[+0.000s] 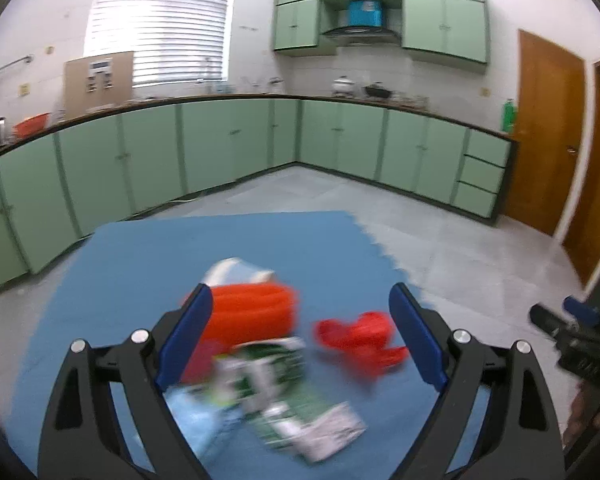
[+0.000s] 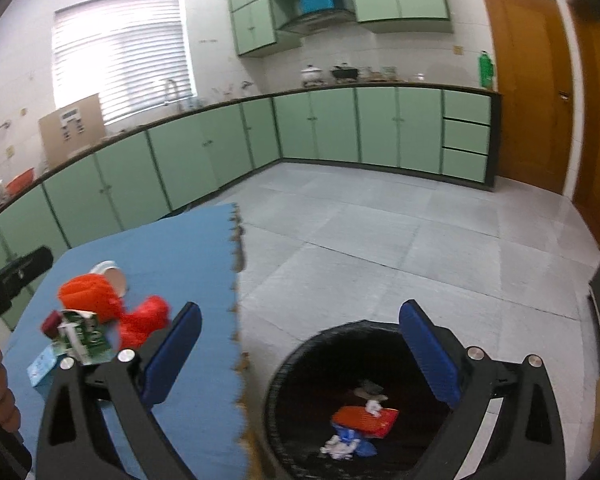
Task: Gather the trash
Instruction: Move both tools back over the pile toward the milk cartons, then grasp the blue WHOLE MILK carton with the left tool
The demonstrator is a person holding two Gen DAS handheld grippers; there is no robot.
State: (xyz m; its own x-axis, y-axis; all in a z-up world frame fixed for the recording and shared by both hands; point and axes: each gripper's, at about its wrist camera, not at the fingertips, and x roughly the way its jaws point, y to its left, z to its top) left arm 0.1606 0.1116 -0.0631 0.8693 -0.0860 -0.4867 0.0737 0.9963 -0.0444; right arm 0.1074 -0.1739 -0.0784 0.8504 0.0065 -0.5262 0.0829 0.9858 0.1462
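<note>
On blue mat (image 1: 140, 264) | green carton (image 2: 85, 339) upright, top tilted left

Your way down into the round black mesh bin (image 2: 300, 364) is unblocked; on the blue foam floor mat (image 1: 148, 264), the blurred red, green and white litter pile (image 1: 260, 344) crowds the middle, bare mat around it.

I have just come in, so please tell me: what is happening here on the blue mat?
A person is collecting trash with two hand-held tongs. The right tongs hang open over the black bin, which already holds some wrappers. The left tongs are open above the remaining pile on the blue mat, gripping nothing.
</note>
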